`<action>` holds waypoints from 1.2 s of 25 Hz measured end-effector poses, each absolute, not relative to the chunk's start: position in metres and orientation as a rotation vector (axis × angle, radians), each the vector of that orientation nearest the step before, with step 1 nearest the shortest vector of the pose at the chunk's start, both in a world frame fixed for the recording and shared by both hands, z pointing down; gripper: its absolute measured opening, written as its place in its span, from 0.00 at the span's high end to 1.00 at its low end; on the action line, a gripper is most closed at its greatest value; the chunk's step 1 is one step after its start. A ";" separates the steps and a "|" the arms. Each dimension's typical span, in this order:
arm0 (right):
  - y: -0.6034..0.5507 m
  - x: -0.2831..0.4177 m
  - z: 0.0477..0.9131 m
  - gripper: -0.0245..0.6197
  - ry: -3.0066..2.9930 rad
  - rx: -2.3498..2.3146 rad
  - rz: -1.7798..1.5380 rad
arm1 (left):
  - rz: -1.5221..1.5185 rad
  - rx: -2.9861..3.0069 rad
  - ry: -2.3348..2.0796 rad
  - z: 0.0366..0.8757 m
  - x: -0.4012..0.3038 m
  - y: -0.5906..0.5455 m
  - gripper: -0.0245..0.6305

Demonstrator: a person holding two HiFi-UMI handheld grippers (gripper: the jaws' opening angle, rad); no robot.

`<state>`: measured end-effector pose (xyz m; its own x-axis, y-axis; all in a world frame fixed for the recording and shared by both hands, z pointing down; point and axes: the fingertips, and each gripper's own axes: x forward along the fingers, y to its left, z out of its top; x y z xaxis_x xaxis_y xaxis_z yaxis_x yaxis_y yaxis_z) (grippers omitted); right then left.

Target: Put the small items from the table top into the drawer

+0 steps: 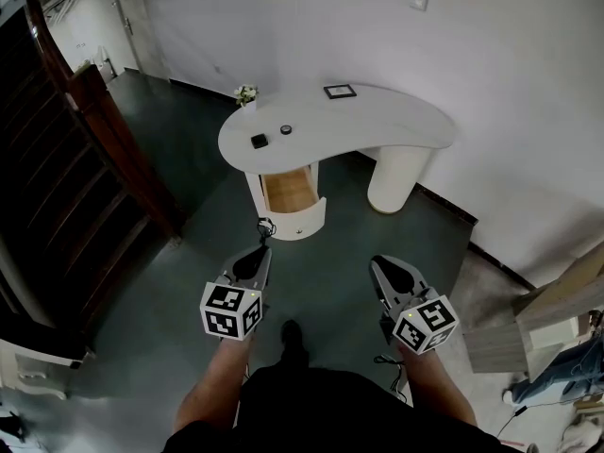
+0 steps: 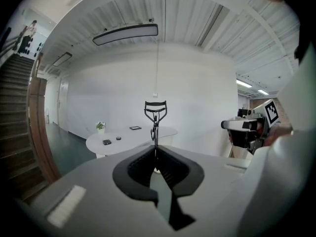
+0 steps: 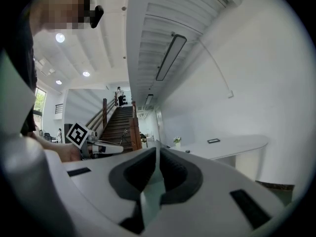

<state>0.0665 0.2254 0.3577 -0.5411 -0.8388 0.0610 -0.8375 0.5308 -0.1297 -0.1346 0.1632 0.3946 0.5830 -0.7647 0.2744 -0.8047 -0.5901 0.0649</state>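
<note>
Left hand-held gripper (image 2: 156, 151): jaws pressed together on the handle end of an eyelash curler (image 2: 155, 113), which stands upright out of the jaw tips w/ its curved clamp end on top. In head view the curler (image 1: 265, 226) shows as a dark shape just ahead of the left hand-held gripper (image 1: 262, 249). Right hand-held gripper (image 3: 157, 154): jaws pressed together, nothing between them; in head view it (image 1: 379, 264) is held level w/ the left one, both over the dark floor (image 1: 330, 243) and well apart from the bench (image 1: 396, 125). Bench: white, kidney-shaped top. Drawer (image 1: 290, 192): pulled open under the bench's left end, wood-coloured inside, no contents visible. On the bench top: black square item (image 1: 259, 141) near the front-left edge; round dark item (image 1: 286, 129) just beside it; black-framed flat item (image 1: 339, 91) near the rear edge; small potted plant (image 1: 246, 94) at the left-rear edge. Wooden staircase (image 1: 85, 149) at far left.
</note>
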 end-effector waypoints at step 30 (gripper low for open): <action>0.001 -0.039 0.365 0.94 2.814 -1.457 -0.342 | 0.245 2.586 -1.239 0.418 -0.208 -0.046 0.93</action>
